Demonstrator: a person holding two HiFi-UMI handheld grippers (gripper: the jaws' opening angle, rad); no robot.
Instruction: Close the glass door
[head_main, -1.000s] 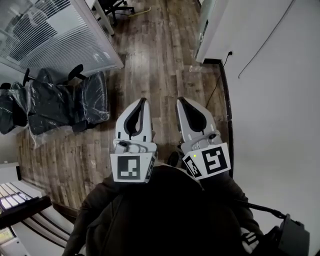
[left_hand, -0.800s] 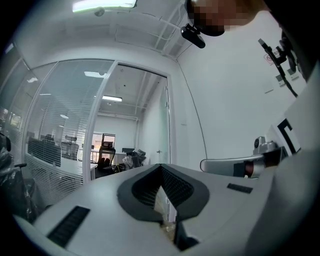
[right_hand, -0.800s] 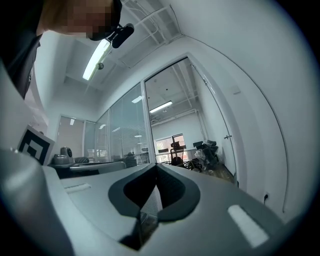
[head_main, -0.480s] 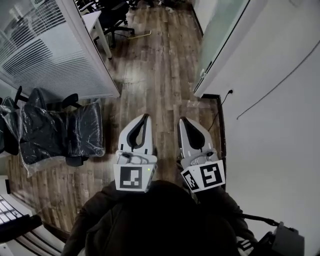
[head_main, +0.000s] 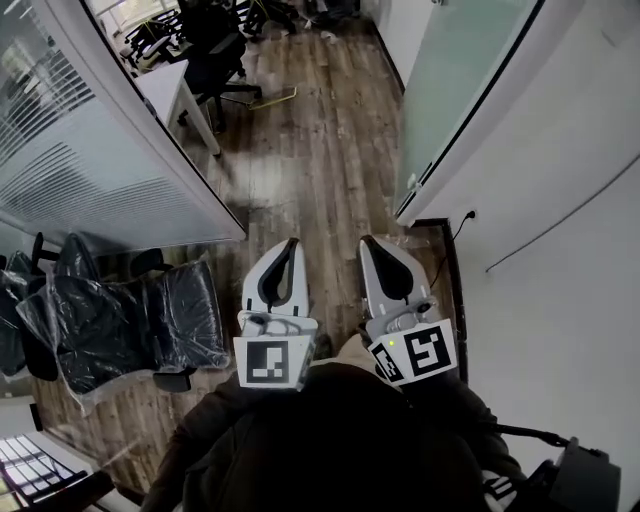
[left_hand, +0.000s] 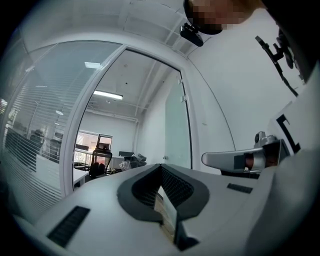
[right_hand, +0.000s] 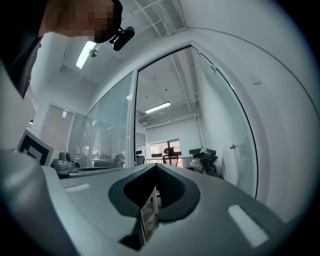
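Observation:
The glass door (head_main: 452, 92), a frosted greenish pane in a white frame, stands open at the upper right of the head view, ahead of me along the white wall. It also shows in the left gripper view as the glass door (left_hand: 177, 131), and in the right gripper view as the glass door (right_hand: 226, 134) with a small handle (right_hand: 232, 147). My left gripper (head_main: 291, 243) and right gripper (head_main: 366, 241) are held side by side over the wooden floor, well short of the door. Both are shut with nothing between the jaws.
A glass partition with blinds (head_main: 95, 170) runs along the left. Black chairs wrapped in plastic (head_main: 115, 325) stand at the lower left. A desk (head_main: 165, 88) and office chairs (head_main: 215, 45) lie further ahead. A cable hangs from a wall socket (head_main: 470, 214) on the right.
The view has moved forward along the corridor, so more of the glass door and the room beyond shows. Both grippers stay shut and side by side.

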